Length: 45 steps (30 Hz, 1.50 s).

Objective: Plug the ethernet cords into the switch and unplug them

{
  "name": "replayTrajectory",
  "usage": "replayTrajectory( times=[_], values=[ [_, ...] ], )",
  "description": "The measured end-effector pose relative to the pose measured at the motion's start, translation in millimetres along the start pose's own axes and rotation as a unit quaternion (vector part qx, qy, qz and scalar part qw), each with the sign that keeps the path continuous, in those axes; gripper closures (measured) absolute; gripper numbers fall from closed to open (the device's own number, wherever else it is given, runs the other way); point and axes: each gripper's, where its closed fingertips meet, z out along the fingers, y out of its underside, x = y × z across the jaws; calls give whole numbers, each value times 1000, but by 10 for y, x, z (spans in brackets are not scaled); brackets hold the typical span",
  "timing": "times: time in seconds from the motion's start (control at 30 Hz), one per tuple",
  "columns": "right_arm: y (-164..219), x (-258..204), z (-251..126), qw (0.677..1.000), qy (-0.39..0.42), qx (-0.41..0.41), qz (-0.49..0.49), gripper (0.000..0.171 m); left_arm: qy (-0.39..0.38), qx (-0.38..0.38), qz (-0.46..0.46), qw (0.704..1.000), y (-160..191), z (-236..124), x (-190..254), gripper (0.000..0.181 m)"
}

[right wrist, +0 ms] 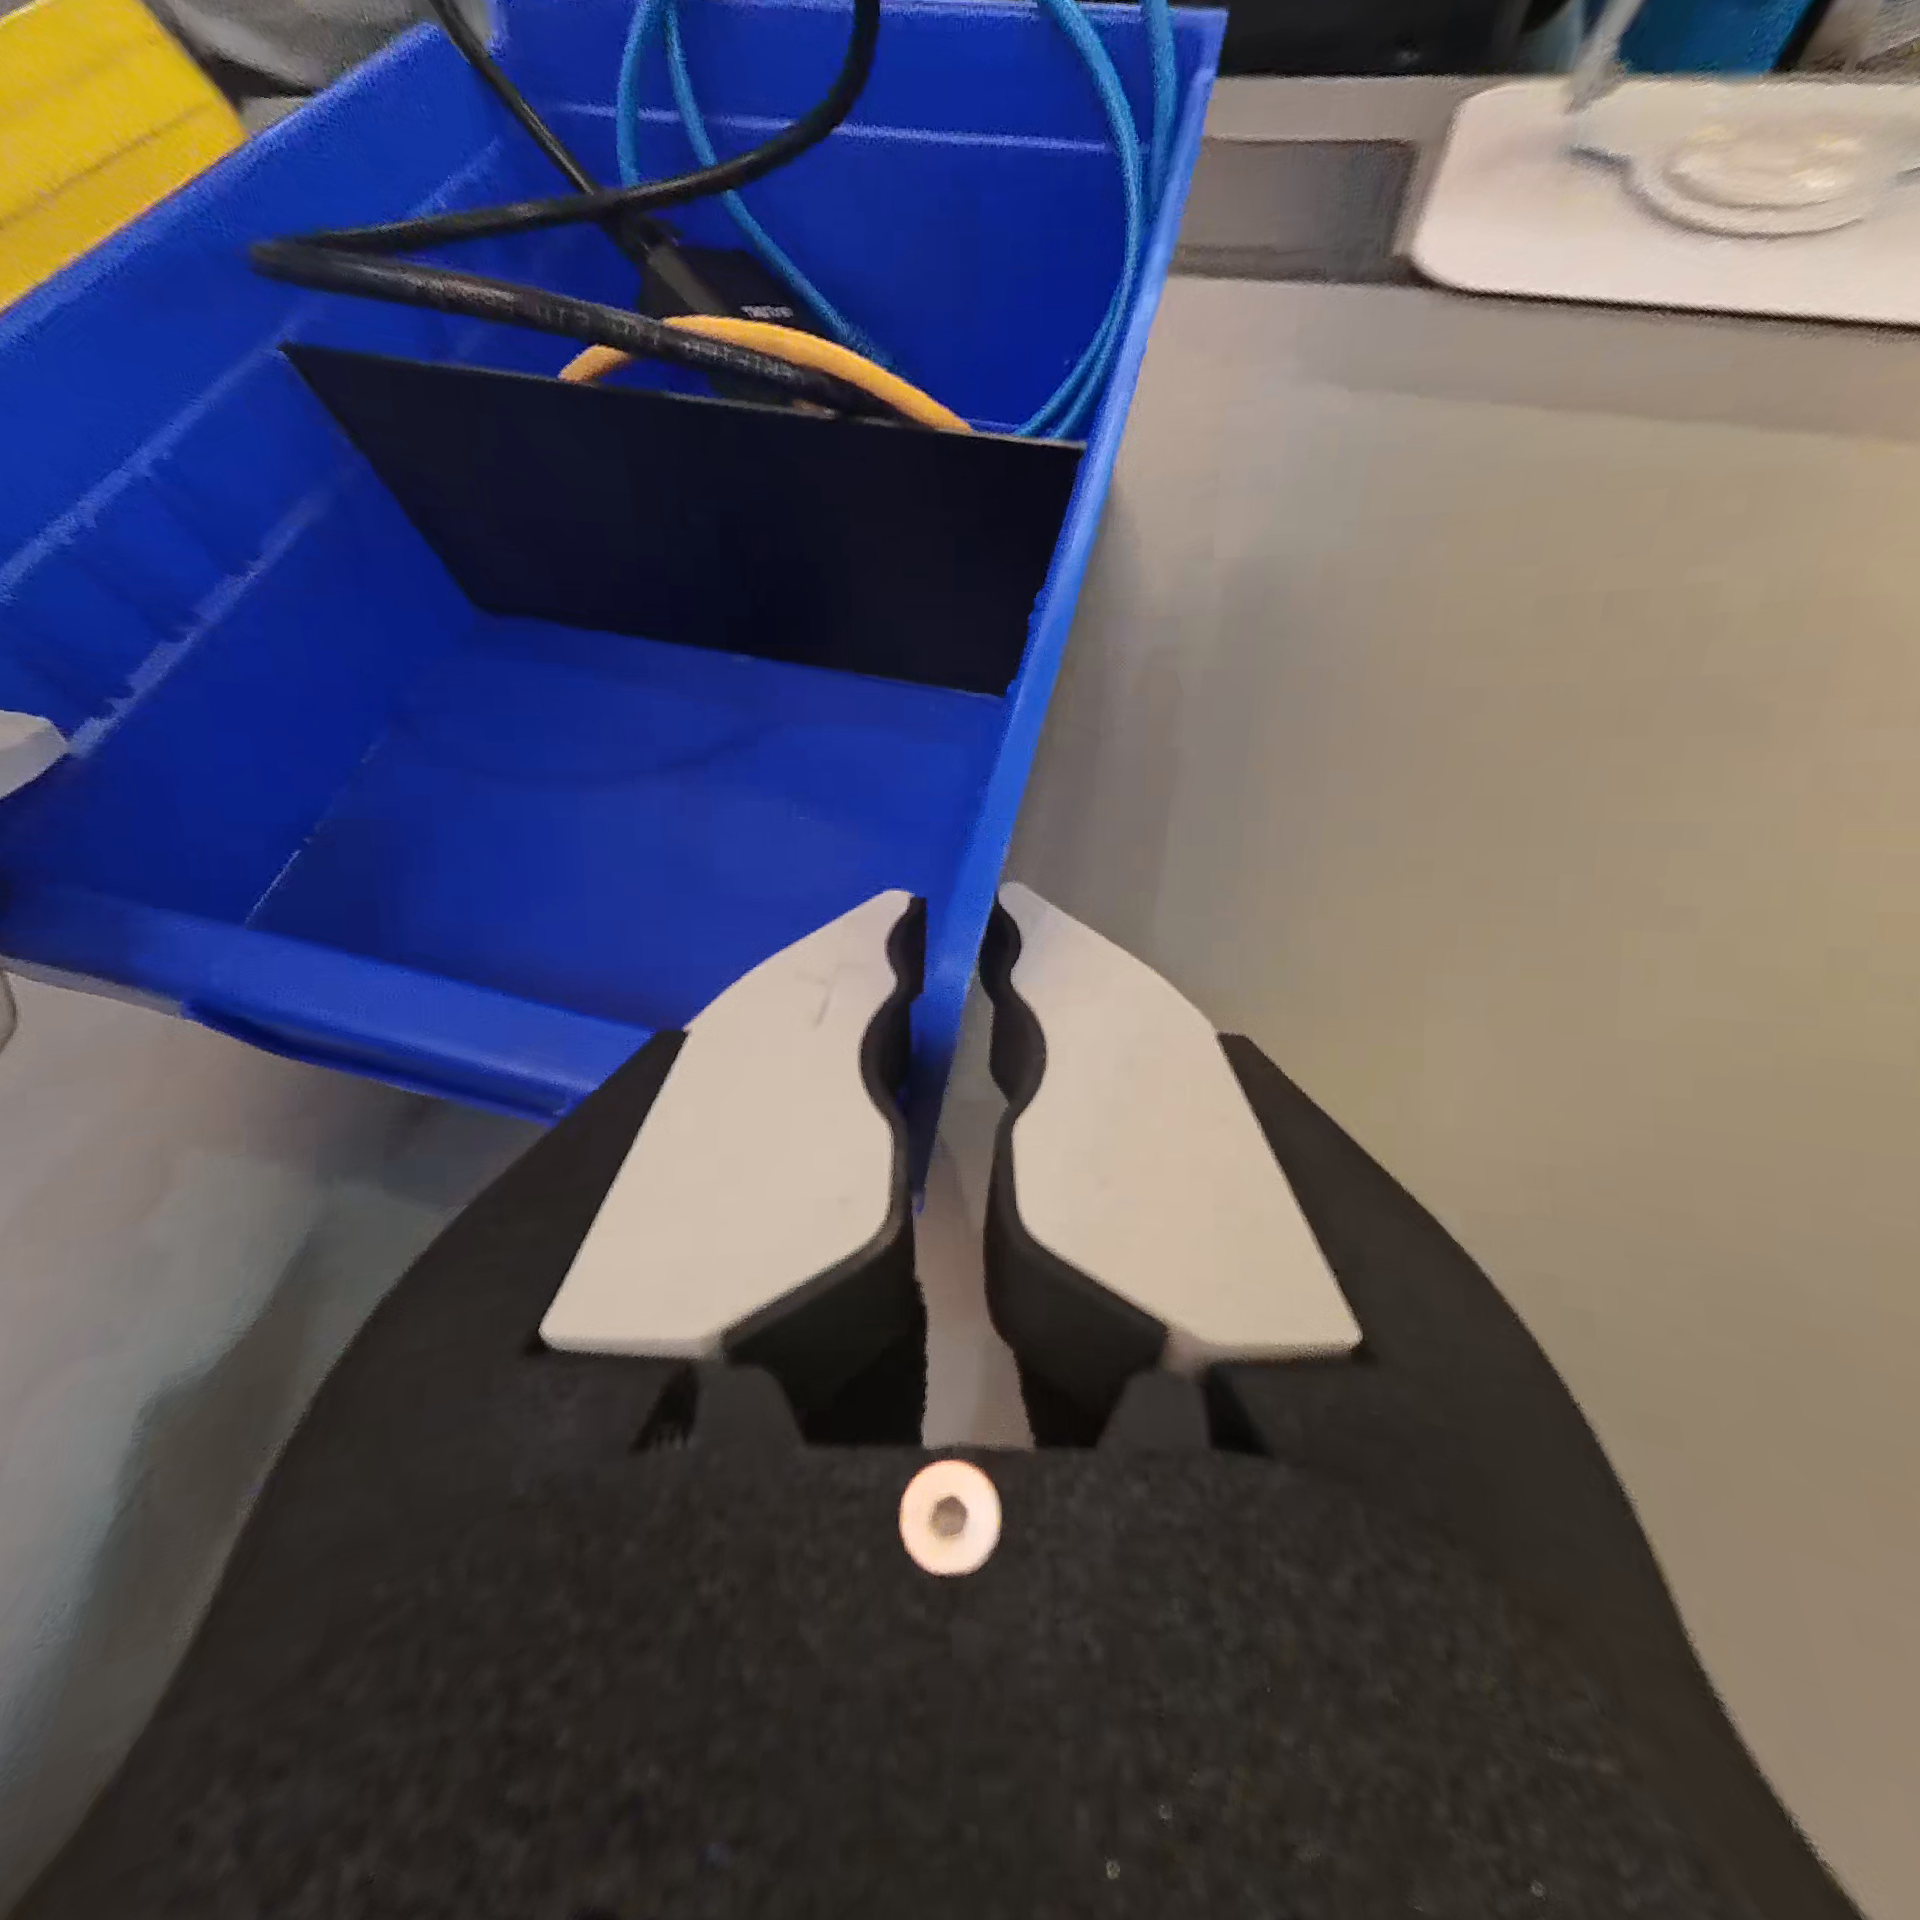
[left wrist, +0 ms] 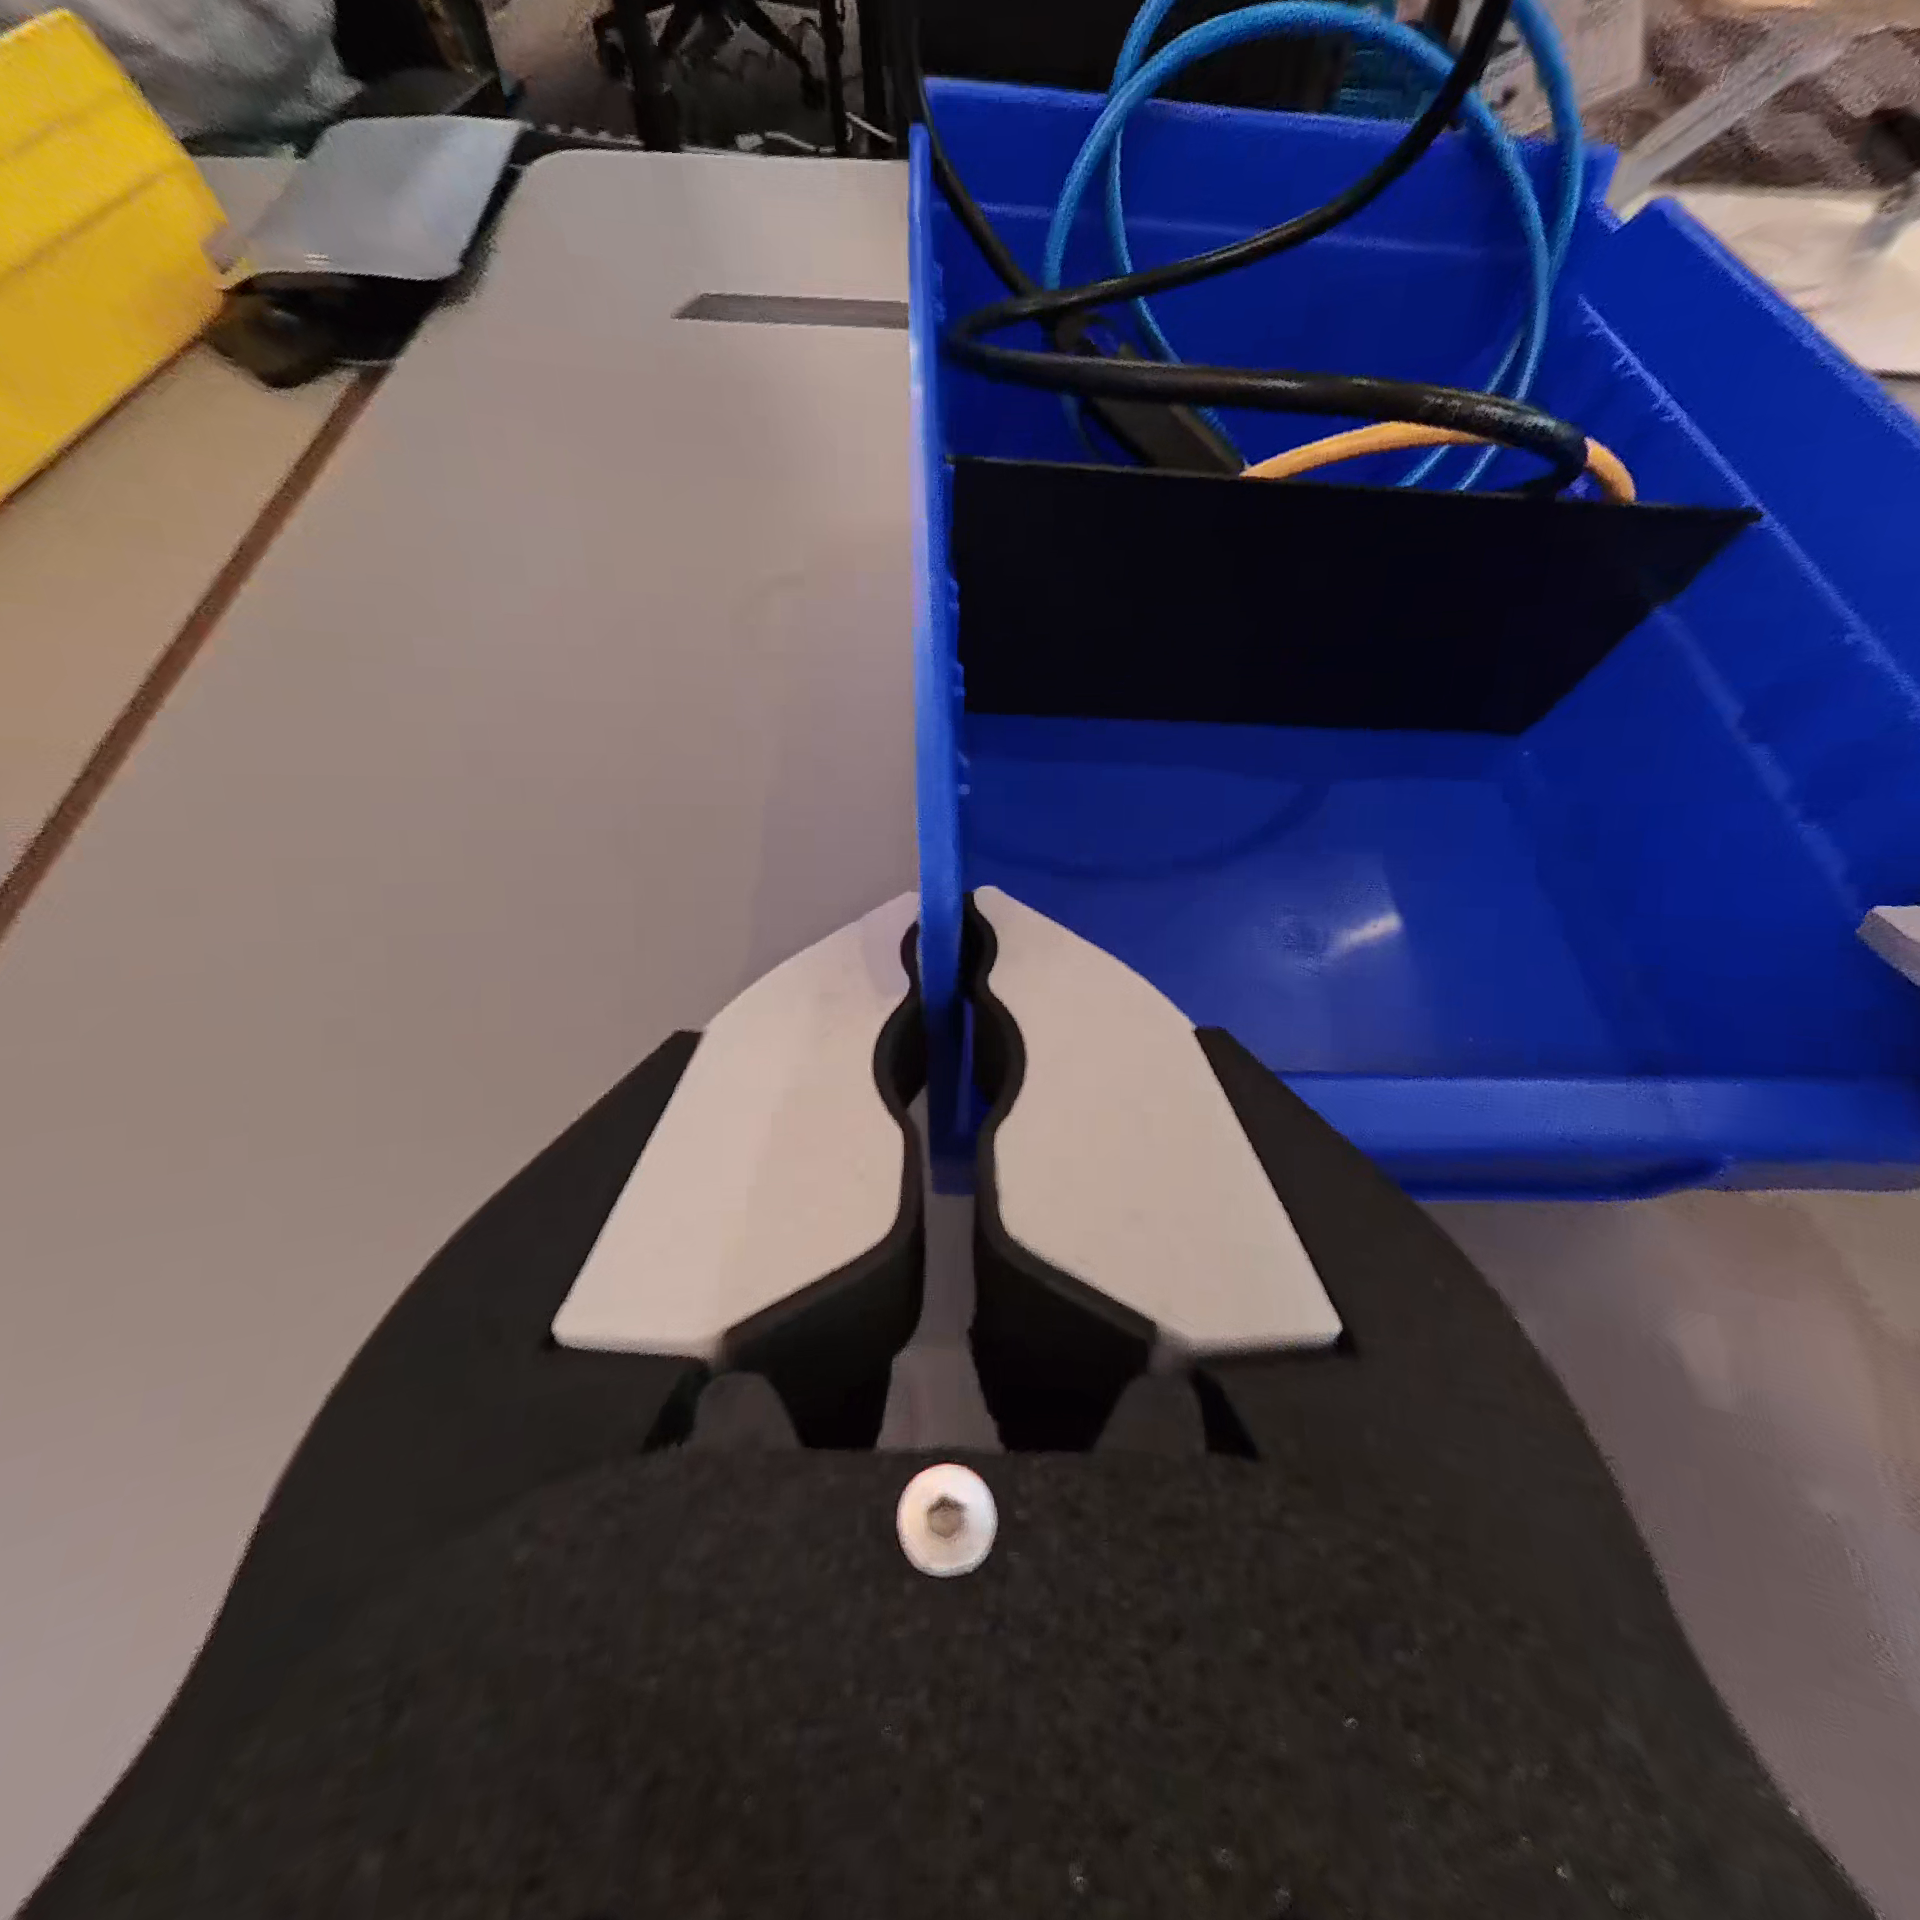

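I am gripping the blue bin [left wrist: 1662, 831] from both sides. My left hand-held gripper [left wrist: 943, 914] is pinching the bin's left wall, one finger outside and one inside, pressed against the plastic. My right hand-held gripper [right wrist: 956, 914] is straddling the right wall the same way; the inner finger is touching it, while a thin gap is showing by the outer one, so I am reading this as a looser pinch.

The bin is sitting on the grey desk [left wrist: 520, 727]. A black divider [left wrist: 1299, 603] is standing across it, splitting it into a near compartment and a far one. The near compartment is showing only its blue floor. The ethernet cords are lying in the far compartment behind the divider: a blue cord [left wrist: 1299, 208] looping high above the rim, a black cord [left wrist: 1247, 384] crossing it, and an orange cord [right wrist: 769, 343] curling just over the divider's top edge. A small black device [right wrist: 717, 281], possibly the switch, is lying among them, though I cannot tell for certain.

A yellow box [left wrist: 83, 229] is sitting at the far left.
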Motion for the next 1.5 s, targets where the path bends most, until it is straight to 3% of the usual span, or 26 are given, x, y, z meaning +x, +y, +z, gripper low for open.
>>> replayTrajectory(
  times=[0.23,0.37,0.47,0.53,0.63,0.73,0.8,0.9,1.0,1.07,1.17,1.33,1.5],
  values=[
    [74,-518,198,999,-29,12,-36,153,55,20,-50,997,206,200,-511,177],
    [213,-573,155,987,-58,-26,-151,151,78,21,-98,992,193,184,-505,169],
    [171,-655,-129,981,-150,-33,-120,137,73,32,-108,991,151,122,-516,172],
    [142,-605,-373,973,-194,-29,-124,139,49,45,-94,993,111,33,-567,168],
    [200,-276,-669,966,-215,-30,-143,135,-5,70,-67,995,23,-175,-709,153],
    [411,118,-921,953,-262,-44,-146,132,0,82,-75,994,-43,-389,-668,156],
    [658,479,-1011,949,-257,-66,-172,114,13,91,-81,993,-83,-515,-548,155],
    [907,1068,-1113,958,-213,-72,-176,117,38,107,-81,990,-113,-662,-224,155],
    [1022,1549,-1244,971,-193,-74,-117,117,110,104,-93,984,-85,-713,336,146],
    [945,1818,-1331,977,-191,-58,-76,116,148,100,-87,980,-41,-728,739,142],
    [693,2243,-1409,985,-170,-12,-20,130,190,89,-65,976,60,-761,1318,141],
    [422,2584,-1560,972,-201,69,99,131,250,87,-8,964,147,-847,2132,139],
    [386,2802,-1528,987,-122,87,64,129,291,70,41,953,240,-825,2592,141]
  ],
)
